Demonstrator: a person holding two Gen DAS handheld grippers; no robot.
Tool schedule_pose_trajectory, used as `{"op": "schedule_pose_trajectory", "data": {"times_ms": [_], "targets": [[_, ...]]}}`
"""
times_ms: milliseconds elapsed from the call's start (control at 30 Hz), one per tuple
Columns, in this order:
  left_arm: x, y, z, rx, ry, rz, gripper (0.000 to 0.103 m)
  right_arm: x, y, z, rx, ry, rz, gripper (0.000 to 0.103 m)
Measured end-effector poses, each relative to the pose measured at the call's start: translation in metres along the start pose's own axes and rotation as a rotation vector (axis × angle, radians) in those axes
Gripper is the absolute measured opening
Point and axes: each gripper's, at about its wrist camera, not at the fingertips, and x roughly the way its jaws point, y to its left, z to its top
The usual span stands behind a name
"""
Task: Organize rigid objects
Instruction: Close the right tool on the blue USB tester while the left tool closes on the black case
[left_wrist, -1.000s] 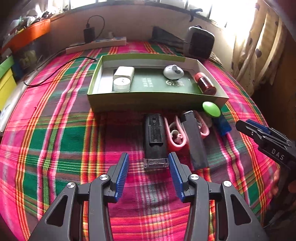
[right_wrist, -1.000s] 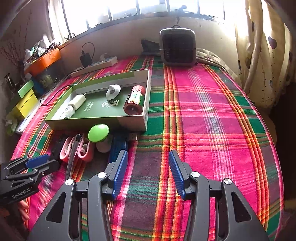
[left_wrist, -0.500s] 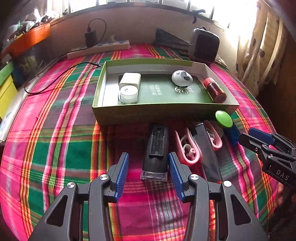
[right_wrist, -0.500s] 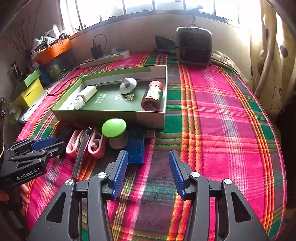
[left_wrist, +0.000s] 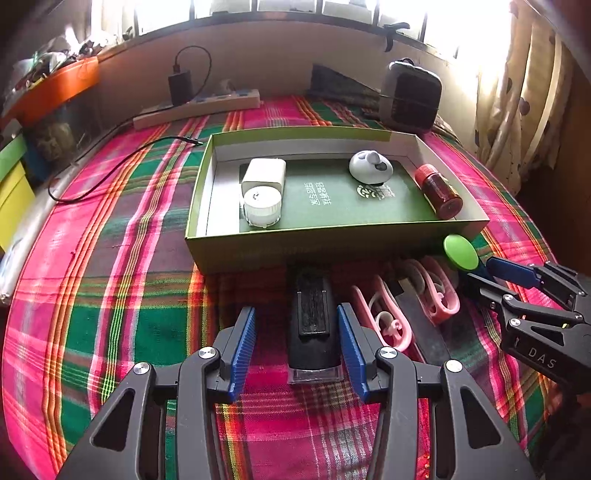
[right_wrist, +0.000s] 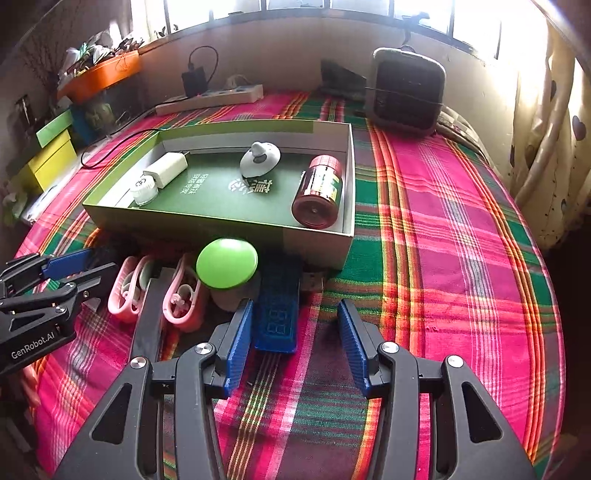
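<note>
On the plaid cloth (left_wrist: 110, 280), the left gripper (left_wrist: 295, 345) stands wide open, its pads flanking the black device (left_wrist: 312, 325) without touching it. At 12 o'clock lies the green box (left_wrist: 314, 247). At 3 o'clock sit pink clips (left_wrist: 391, 321). The right gripper (right_wrist: 295, 341) is wide open, holding nothing; the blue device (right_wrist: 277, 314) lies beside its left pad.

Plaid-covered bed (left_wrist: 110, 295), seemingly, with green box (left_wrist: 314, 247), black device (left_wrist: 313, 321), power strip (left_wrist: 195, 109).
</note>
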Motion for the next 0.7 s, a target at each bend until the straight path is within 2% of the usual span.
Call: {"op": "schedule_pose_trajectory", "data": {"times_ms": [533,633,700], "targets": [[-0.0006,0.0017,-0.0024,-0.031,-0.025,-0.002,0.043,0.0001,-0.0022,-0.0004,0.016,-0.009,0.006,0.047],[-0.0008,0.0023,-0.0029,-0.034,-0.024,-0.003,0.041,-0.0010,-0.0025,-0.0018,0.026,-0.012,0.008,0.044],[-0.0015,0.0034,-0.0031,-0.040,-0.022,0.002,0.035,-0.0015,-0.0032,-0.0023,0.032,-0.016,0.014,0.037]]}}
